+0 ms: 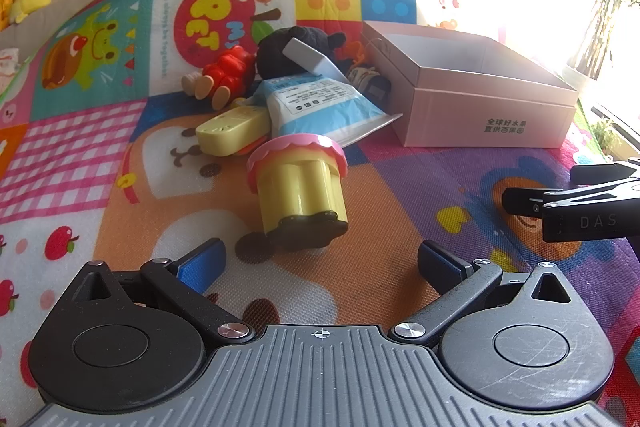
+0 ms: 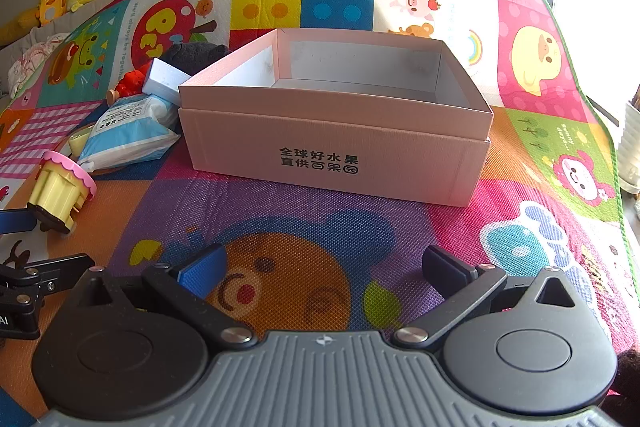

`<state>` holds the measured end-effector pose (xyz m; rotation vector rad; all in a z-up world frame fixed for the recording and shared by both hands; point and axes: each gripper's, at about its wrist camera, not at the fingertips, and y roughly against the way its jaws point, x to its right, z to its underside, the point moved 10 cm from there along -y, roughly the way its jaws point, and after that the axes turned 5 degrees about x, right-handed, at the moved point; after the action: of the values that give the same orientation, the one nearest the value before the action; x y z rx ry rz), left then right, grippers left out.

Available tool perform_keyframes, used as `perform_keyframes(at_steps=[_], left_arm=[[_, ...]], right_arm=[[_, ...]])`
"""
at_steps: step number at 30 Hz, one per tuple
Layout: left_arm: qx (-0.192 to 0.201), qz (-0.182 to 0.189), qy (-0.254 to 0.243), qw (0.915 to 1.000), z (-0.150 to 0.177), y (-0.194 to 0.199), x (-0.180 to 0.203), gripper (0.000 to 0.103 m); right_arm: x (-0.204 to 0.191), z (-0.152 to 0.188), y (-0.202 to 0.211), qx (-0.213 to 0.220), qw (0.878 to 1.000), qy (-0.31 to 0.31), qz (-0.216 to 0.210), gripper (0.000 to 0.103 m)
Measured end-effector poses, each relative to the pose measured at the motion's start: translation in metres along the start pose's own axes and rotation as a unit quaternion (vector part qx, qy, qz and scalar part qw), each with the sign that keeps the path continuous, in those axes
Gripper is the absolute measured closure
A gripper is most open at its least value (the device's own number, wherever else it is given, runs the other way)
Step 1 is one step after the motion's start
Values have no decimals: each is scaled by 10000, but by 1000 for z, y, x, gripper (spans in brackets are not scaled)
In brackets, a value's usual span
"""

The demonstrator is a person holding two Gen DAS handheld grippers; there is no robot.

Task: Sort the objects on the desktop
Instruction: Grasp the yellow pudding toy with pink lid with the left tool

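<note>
**Open grippers before a pile of toys and an empty box**

The left gripper and the right gripper were both seen with jaws spread wide and nothing between them, tilted down over a patterned play mat. A yellow toy cup with a pink frilled rim was found lying on its side just ahead of the left gripper. Behind it, a blue-and-white packet, a yellow case and a red figure were heaped just beside the pink cardboard box, whose interior was shown empty.
</note>
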<state>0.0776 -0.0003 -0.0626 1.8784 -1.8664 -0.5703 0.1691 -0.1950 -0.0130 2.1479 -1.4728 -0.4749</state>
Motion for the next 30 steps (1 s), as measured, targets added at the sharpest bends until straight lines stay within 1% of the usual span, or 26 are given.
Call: perform_keyframes(at_steps=[30], left_arm=[[-14, -41, -25, 10000, 0, -2, -1, 0]], right_arm=[[0, -1, 1, 13, 10000, -1, 2, 0]])
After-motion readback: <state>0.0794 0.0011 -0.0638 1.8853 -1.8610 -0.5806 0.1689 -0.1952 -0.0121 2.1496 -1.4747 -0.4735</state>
